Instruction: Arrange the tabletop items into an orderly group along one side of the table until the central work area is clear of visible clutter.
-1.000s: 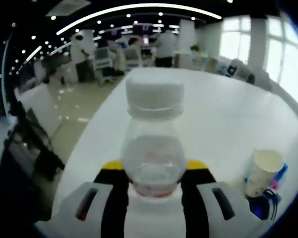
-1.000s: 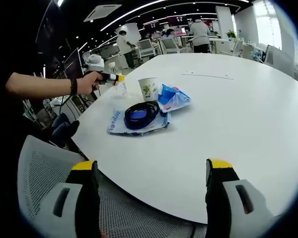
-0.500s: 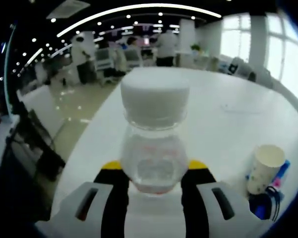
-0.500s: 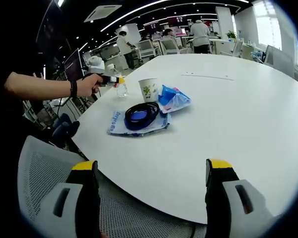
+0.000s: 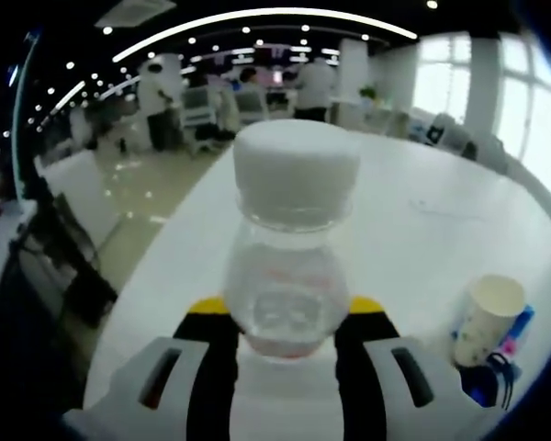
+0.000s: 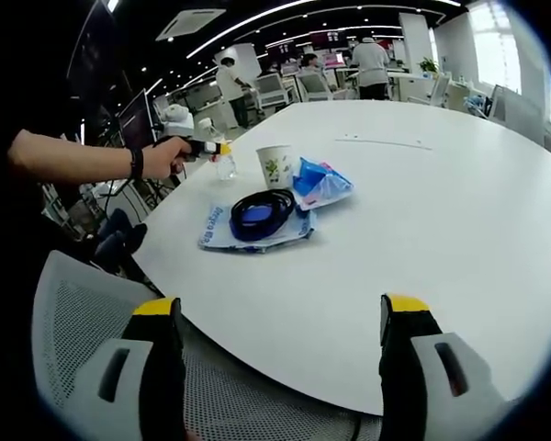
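The broad white round tabletop [image 6: 422, 211] is seen with its items gathered near one edge: a flat blue-printed plastic packet [image 6: 222, 231] under a coiled black cable [image 6: 260, 211], a crumpled blue plastic bag [image 6: 323, 181] and a white paper cup [image 6: 275, 165]. A small clear plastic bottle with a white screw cap [image 5: 289, 266] is clamped at its body between the jaws of the left claw [image 5: 285, 322], held just beside that cup at the tabletop's rim. The right claw [image 6: 280, 344] is held wide apart, empty, over the near edge. A tip-over or a fall off the rim is judged possible if the bottle is released tilted.
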Tool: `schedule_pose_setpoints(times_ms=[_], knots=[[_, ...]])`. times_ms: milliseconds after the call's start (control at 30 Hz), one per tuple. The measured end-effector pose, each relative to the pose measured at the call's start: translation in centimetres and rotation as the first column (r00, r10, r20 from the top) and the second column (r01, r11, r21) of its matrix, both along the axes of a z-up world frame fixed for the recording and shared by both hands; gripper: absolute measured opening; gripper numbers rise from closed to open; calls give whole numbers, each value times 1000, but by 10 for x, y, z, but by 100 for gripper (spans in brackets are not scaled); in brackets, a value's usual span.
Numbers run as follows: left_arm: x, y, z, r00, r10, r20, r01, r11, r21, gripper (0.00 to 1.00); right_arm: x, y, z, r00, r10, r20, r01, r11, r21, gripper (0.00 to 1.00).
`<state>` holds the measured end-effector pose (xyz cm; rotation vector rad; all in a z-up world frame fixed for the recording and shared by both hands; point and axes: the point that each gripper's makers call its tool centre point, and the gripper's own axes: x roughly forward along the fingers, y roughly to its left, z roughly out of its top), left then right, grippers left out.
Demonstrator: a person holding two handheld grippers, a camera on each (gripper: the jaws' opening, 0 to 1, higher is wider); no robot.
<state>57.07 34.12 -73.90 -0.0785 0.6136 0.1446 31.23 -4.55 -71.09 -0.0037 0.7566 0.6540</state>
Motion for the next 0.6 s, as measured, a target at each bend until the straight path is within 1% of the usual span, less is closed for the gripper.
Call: schedule_pose_setpoints(times_ms=[333,600], knots=[[0,1,-1,1000,19,11,-19,1000,-19,37,-1,0,-2,1000,3,-9,-3,1000,-5,88],[-3,0,0,998,53,24,-52,998,-33,37,-1,0,-1,1000,0,-9,0,1000,-4,88]])
